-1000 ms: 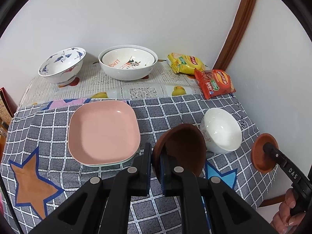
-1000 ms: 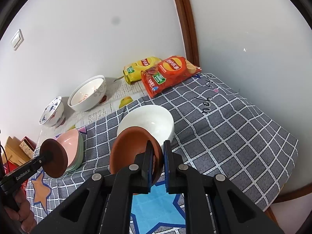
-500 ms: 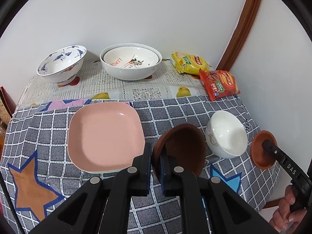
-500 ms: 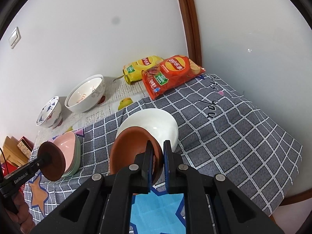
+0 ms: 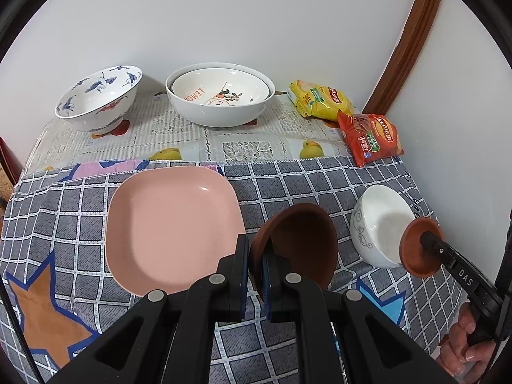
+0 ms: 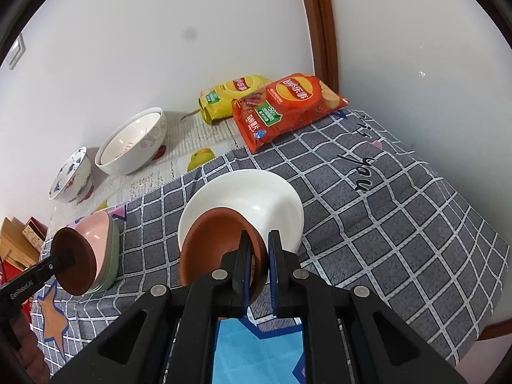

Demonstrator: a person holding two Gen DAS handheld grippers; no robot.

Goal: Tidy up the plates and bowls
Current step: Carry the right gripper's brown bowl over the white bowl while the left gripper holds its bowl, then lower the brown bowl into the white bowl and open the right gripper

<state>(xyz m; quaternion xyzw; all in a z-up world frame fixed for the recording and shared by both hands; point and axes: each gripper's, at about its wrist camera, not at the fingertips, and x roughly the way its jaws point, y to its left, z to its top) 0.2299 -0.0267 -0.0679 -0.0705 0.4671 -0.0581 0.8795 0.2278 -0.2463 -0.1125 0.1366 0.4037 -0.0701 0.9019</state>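
Note:
My left gripper (image 5: pixel 255 256) is shut on the rim of a dark brown bowl (image 5: pixel 304 243), held above the checked cloth beside the pink square plate (image 5: pixel 172 227). My right gripper (image 6: pixel 258 249) is shut on the rim of an orange-brown bowl (image 6: pixel 214 246), held just in front of the plain white bowl (image 6: pixel 252 195). In the left wrist view the right gripper's bowl (image 5: pixel 419 246) sits at the white bowl's (image 5: pixel 380 220) near edge. The pink plate (image 6: pixel 99 233) lies on a green one.
A large white bowl (image 5: pixel 220 96) with a printed bowl nested inside and a blue-patterned bowl (image 5: pixel 99 96) stand at the back by the wall. Yellow (image 5: pixel 320 99) and red (image 5: pixel 371 137) snack bags lie at the back right. The table edge runs along the right.
Both grippers, still holding their bowls, have come closer over the table. The right gripper's bowl has moved up to the white bowl's edge.

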